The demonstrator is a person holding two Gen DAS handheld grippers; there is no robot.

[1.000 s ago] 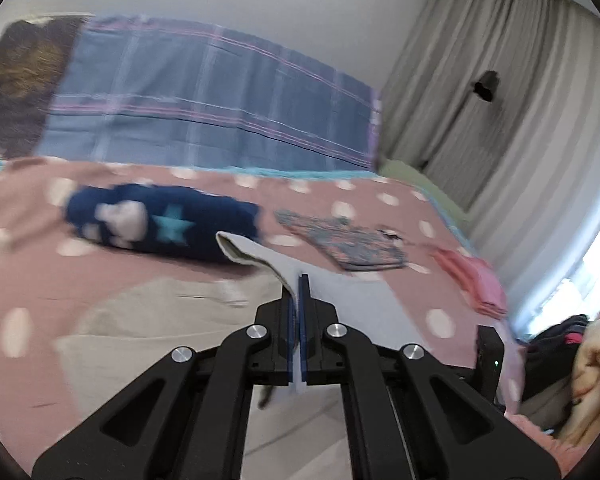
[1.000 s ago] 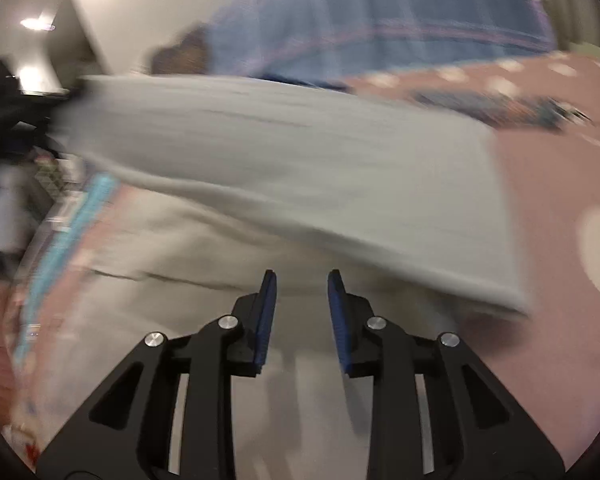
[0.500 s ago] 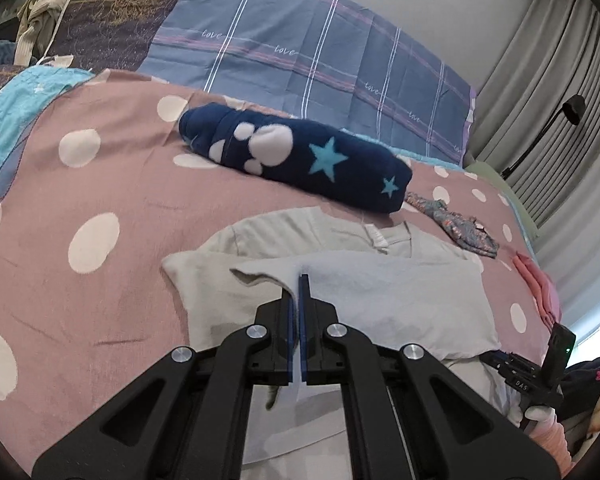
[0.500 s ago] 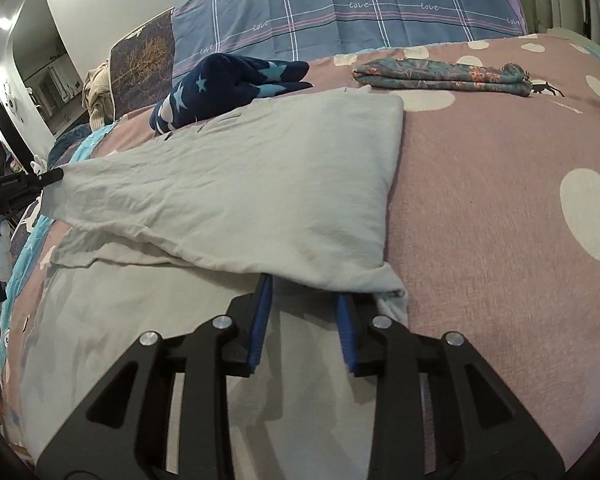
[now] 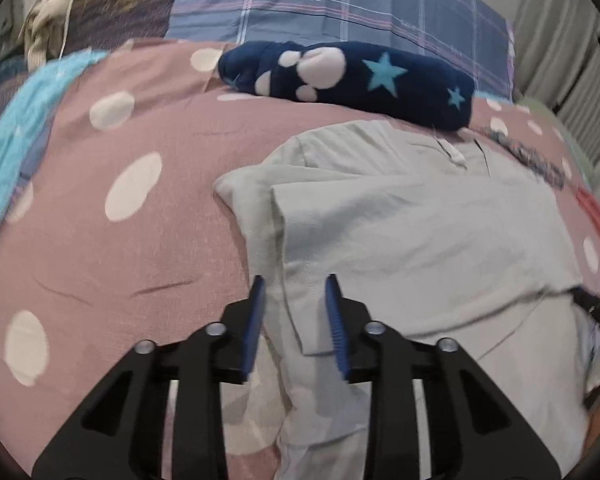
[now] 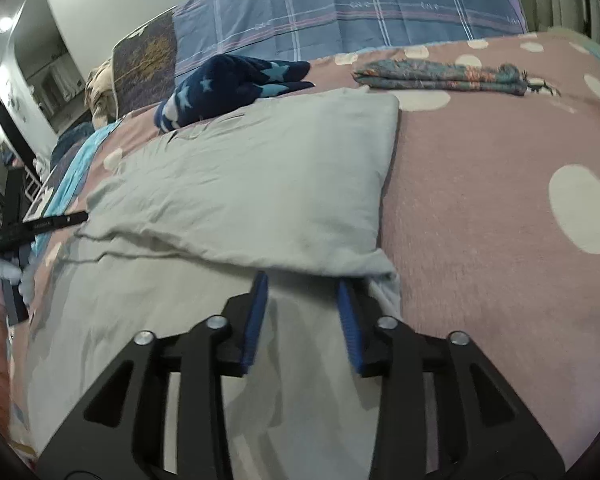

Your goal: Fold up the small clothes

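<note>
A pale grey-green shirt (image 5: 412, 240) lies on the pink polka-dot bedspread (image 5: 112, 248), with one part folded over the rest. My left gripper (image 5: 294, 286) is open and empty, its fingers straddling the left edge of the folded flap. In the right wrist view the same shirt (image 6: 260, 184) shows its folded layer lying flat. My right gripper (image 6: 302, 280) is open and empty at the near edge of that fold. The left gripper's tip (image 6: 56, 222) shows at the shirt's far left corner.
A rolled navy blanket with stars and paw prints (image 5: 348, 76) lies behind the shirt. A folded patterned garment (image 6: 440, 76) lies at the back right, a pink one (image 5: 596, 220) at the right edge. Blue plaid pillows (image 5: 340, 4) stand against the wall.
My left gripper was shut on the shirt's edge, carried it over the shirt, and has now opened and let it go. The fold lies flat. My right gripper stayed open.
</note>
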